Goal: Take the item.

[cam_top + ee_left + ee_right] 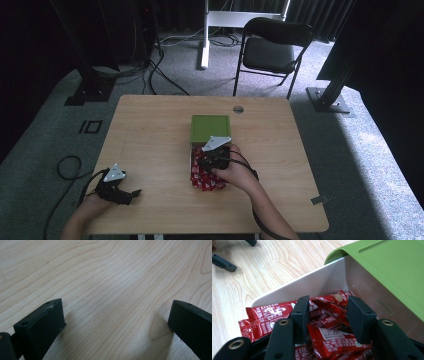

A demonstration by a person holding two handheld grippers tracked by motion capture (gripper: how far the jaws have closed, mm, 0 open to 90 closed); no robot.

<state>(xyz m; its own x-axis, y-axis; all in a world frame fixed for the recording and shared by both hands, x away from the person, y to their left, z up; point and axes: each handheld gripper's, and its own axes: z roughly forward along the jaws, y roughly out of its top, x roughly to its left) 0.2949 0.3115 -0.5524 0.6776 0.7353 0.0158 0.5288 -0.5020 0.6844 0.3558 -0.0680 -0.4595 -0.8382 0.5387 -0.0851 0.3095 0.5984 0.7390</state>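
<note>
Light wooden table [150,130]: bears white rectangular plastic box [312,281], landmark. Flat green lid [210,128] covers box's far half; near half open. Heap of red foil snack packets [329,337] fills open half. Right gripper [328,315] down inside box, 2 jaws half-spread astride 1 crumpled packet; contact not discernible. Left gripper [115,322] well left of box, resting on table, jaws wide, nothing between.

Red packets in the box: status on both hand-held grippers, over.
Right hand-held gripper down among red packets, jaws part-closed around some. Left hand-held gripper open over bare table. Green lid half covers the box.
</note>
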